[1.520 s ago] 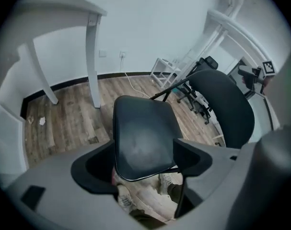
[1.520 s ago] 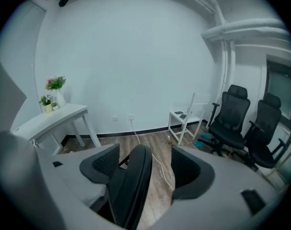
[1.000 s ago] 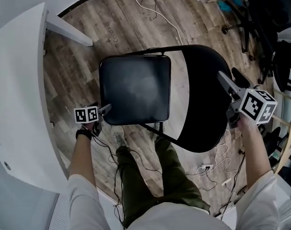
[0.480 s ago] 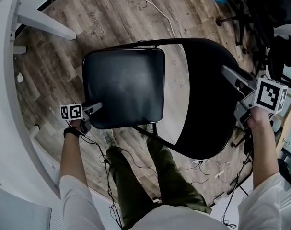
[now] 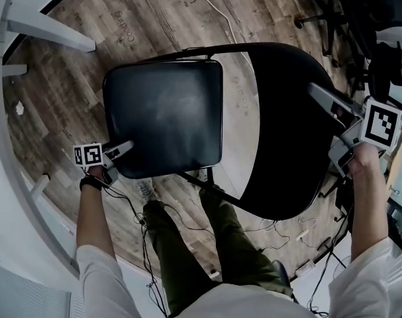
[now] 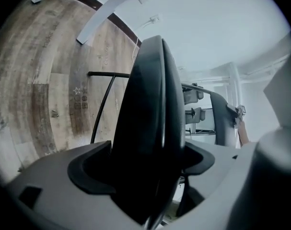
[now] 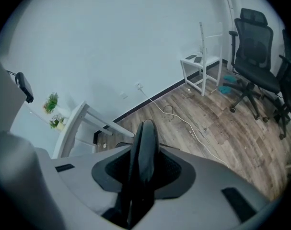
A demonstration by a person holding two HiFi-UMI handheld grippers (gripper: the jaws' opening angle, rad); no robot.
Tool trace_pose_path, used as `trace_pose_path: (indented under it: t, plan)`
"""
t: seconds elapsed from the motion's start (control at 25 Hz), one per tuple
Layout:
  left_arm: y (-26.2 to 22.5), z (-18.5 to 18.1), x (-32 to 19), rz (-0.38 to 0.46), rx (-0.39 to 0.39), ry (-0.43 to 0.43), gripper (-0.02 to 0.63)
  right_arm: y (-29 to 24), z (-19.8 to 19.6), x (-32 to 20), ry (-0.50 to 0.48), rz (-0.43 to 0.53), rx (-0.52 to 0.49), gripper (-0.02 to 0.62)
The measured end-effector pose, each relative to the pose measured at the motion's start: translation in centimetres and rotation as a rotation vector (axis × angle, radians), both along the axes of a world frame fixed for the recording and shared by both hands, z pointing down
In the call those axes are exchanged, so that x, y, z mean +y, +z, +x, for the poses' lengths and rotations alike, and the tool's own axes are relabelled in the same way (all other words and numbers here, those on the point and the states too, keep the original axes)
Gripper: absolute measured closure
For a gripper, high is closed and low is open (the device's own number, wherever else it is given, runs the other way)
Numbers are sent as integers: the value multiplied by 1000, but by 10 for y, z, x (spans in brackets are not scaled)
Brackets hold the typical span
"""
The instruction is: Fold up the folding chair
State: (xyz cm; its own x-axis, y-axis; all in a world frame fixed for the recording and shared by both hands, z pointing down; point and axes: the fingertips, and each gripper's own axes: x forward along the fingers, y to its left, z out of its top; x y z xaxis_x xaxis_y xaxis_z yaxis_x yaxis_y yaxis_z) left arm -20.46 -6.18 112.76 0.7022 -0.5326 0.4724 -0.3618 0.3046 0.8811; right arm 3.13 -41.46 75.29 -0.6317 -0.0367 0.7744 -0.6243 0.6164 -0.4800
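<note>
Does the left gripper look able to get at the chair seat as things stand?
Most likely yes. The left gripper is at the near corner of the seat. In the left gripper view the seat's edge already fills the gap between its closing jaws, and nothing else is in the way.

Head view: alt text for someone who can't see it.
Seen from above, a black folding chair stands open on a wood floor. The left gripper is closing its jaws on a corner of the seat, the right gripper on the backrest edge. The person's legs show below.
</note>
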Motion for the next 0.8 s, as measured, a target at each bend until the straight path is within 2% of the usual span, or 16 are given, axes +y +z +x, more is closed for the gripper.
trace_pose_path:
  t: [0.24,0.48,0.68,0.8]
  plan:
    - [-27,16,3,-2,-28,23,201,-18,5,3,7,-28,-21,477]
    - [-79,57,8,-1,-61,100,243,-49,10,11,0,-54,-49,482]
    - [-113,82,-1,12,-76,142,244,-63,0,15,27,-98,-81,488]
    - [-132,92,-13,19,-90,154,244,-68,7,12,75,-99,-24,492]
